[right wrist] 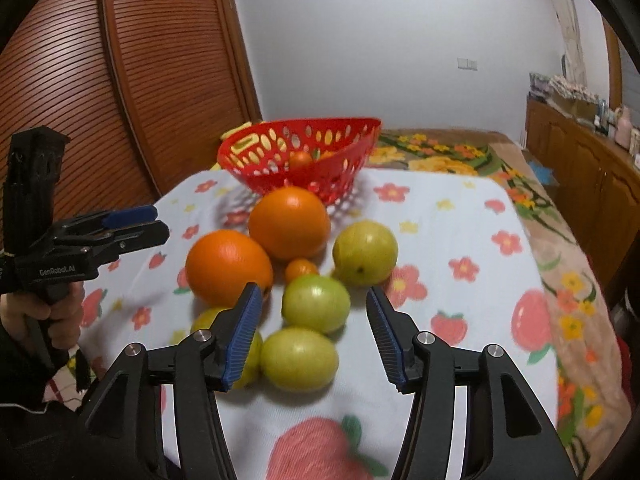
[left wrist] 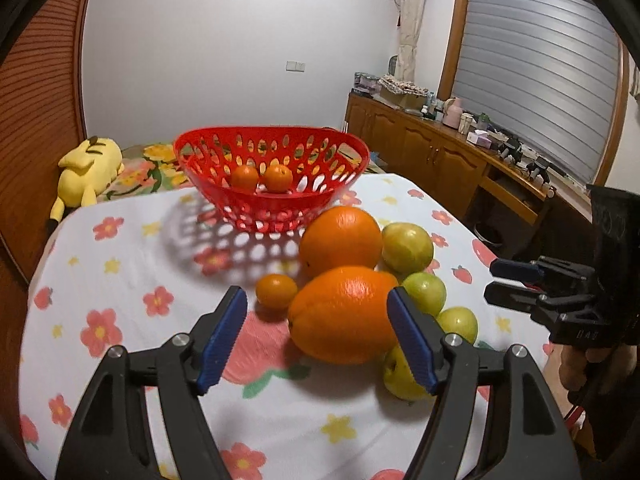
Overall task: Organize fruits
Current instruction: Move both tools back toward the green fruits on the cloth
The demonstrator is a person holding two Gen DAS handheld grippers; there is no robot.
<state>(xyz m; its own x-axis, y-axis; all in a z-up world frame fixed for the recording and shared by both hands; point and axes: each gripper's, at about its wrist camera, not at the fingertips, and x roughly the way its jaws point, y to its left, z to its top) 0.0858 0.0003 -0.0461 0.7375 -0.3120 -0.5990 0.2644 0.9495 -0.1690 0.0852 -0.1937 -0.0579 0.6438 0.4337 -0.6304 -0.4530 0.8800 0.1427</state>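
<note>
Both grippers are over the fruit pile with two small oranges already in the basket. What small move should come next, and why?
Probably ease the left gripper forward and close on the nearer large orange. Its jaws stand open with that orange ahead of them, untouched, and the red basket behind has room. The right gripper, also open, faces a green fruit and could follow.

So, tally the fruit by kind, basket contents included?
Large oranges: 2
Small tangerines: 3, two of them in the red basket
Green-yellow fruits: 4
Total: 9
</note>
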